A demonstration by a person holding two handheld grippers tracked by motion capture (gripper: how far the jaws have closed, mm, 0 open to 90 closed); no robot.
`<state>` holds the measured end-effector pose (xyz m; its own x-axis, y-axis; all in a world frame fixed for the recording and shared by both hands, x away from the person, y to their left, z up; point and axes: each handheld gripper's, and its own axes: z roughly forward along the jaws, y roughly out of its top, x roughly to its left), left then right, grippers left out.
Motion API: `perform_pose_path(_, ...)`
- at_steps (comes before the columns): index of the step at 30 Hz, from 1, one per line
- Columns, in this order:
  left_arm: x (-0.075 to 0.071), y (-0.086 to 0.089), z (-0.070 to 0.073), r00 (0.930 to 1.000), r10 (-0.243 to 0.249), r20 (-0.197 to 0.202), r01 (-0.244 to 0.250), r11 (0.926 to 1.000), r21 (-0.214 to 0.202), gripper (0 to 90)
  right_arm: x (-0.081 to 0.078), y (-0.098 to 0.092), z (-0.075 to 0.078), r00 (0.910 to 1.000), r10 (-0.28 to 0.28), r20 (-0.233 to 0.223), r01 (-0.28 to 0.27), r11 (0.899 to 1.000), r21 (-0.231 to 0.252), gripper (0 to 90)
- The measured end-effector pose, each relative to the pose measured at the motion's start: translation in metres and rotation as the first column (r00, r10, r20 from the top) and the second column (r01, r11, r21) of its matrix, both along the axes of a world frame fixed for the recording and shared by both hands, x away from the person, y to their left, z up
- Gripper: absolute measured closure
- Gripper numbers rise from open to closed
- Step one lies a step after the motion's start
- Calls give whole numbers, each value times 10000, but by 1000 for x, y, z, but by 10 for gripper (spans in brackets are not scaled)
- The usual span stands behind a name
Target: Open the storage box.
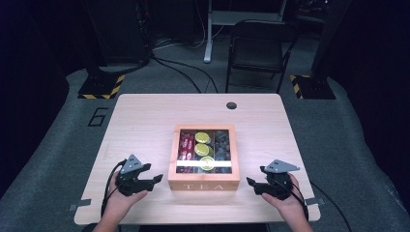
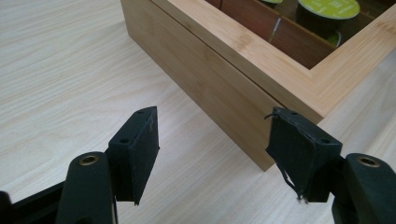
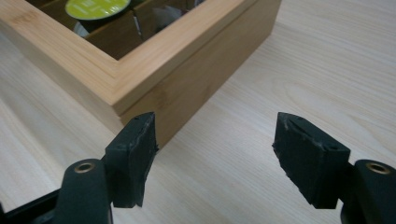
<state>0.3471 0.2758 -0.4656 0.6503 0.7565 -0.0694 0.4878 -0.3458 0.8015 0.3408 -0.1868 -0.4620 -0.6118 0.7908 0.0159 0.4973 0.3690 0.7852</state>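
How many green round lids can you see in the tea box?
3, all in the middle row of the wooden tea box: one at the back, one in the middle, one at the front. The glare strip on the glass lid may hide more.

Light: bright pool on the table [image 1: 145, 116], room around it dark
Glare: white streak across the box lid [image 1: 203, 163]
Focus: gripper views slightly soft

Dark lab, hazard-taped stands [image 1: 101, 87], floor cables [image 1: 179, 70]
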Motion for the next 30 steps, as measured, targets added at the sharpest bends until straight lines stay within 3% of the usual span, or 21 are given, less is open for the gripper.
perform_pose_path(7,-7,-4,2,9998,-192,56,192,9998,-97,331,-9,9,5,9990,348,276,-353,9992,196,310)
perform_pose_path(13,-14,-10,3,9984,-523,215,524,9986,-25,332,-10,18,4,9981,586,214,-589,9982,123,314)
perform_pose_path(20,-20,-17,2,9963,-852,147,852,9964,19,351,-11,21,3,9970,768,128,-773,9959,469,329)
perform_pose_path(30,-20,-25,-1,9942,-1071,95,1071,9942,-7,351,-12,30,0,9936,1128,26,-1128,9933,231,338)
